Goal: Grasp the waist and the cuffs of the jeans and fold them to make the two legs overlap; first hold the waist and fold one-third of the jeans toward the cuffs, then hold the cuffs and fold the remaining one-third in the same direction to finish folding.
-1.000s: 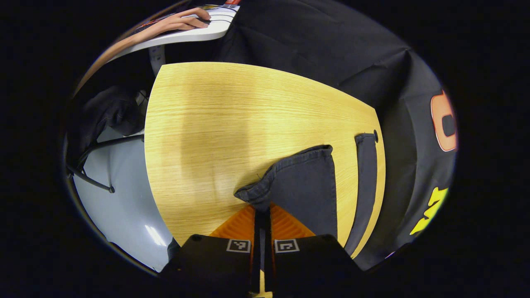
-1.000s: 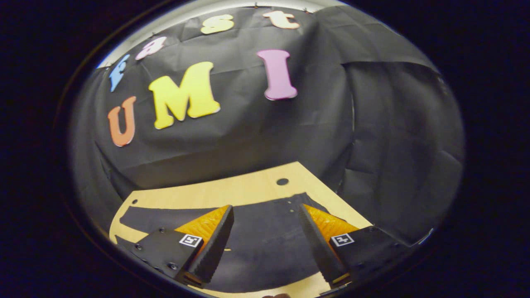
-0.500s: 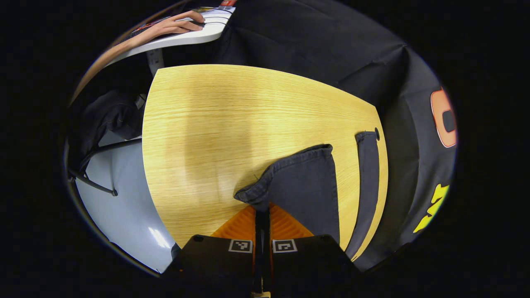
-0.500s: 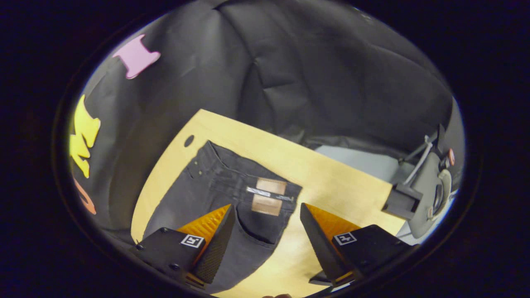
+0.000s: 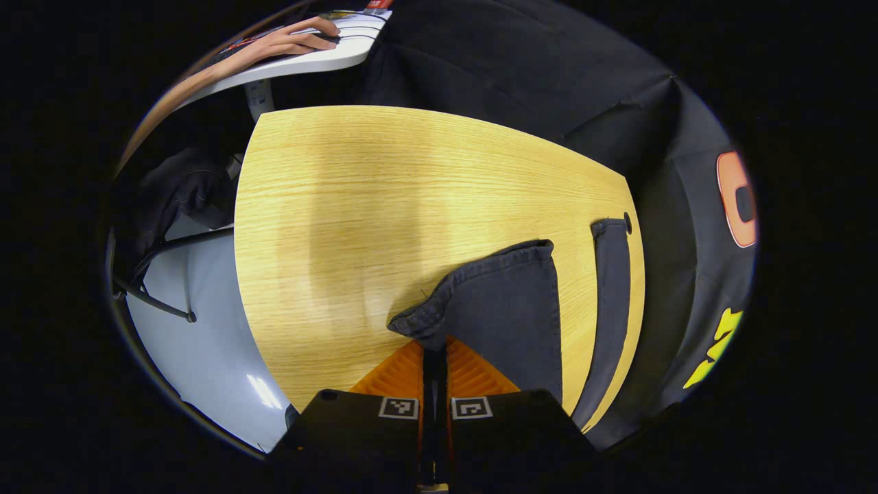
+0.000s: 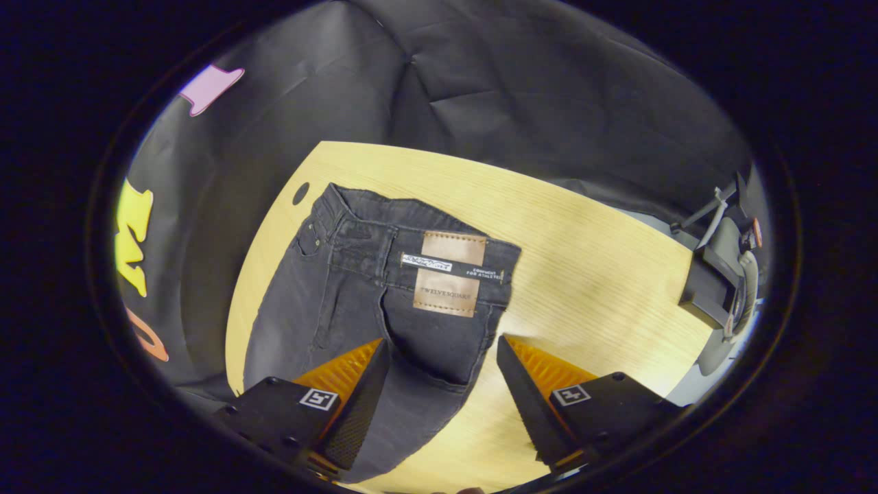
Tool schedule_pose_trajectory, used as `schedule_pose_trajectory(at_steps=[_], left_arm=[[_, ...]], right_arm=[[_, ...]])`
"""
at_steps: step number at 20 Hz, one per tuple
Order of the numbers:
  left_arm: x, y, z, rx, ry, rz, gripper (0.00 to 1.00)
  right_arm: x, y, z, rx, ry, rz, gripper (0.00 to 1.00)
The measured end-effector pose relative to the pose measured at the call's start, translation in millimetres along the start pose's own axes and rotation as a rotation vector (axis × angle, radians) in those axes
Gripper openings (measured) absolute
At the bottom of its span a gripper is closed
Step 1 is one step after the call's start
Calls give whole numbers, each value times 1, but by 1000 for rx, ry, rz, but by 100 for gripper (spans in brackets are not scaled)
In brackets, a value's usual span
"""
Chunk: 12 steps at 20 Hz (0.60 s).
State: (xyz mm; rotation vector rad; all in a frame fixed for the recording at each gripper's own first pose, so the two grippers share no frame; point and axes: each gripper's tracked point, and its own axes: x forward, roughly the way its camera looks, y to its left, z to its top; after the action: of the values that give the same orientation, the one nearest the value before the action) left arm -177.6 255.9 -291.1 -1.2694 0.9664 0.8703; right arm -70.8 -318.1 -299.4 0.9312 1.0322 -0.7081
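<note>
We clamp left gripper (image 5: 433,357) on cuff (image 5: 494,302); right gripper (image 6: 439,384) gapes above waist (image 6: 411,254), may grab one layer.

A recording booth in a lab or office; black cloth (image 6: 535,89) walls in a wooden counter (image 5: 384,206); a hand (image 5: 302,40) rests on a neighbouring white desk (image 5: 322,58).

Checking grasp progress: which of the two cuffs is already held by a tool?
The nearer cuff, pinched in the left tool and bunched up. The far cuff lies flat, untouched, by the table's edge.
</note>
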Motion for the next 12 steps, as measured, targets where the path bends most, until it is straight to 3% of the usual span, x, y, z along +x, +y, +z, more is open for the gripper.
schedule_pose_trajectory(at_steps=[2,5,7,10,11,12], left_arm=[[0,0,1,-8,5,2,4],[1,-1,1,-10,11,6,4],[1,-2,1,-4,12,9,4],[1,-2,1,1,16,10,4],[2,-3,1,-1,17,9,4],[2,-3,1,-4,19,9,4]], right_arm=[[1,1,1,8,0,0,96],[7,-5,3,52,-4,-18,77],[9,-13,6,91,-3,-28,54],[10,-15,4,158,21,1,7],[13,-16,4,166,26,15,12],[6,-16,4,201,21,26,6]])
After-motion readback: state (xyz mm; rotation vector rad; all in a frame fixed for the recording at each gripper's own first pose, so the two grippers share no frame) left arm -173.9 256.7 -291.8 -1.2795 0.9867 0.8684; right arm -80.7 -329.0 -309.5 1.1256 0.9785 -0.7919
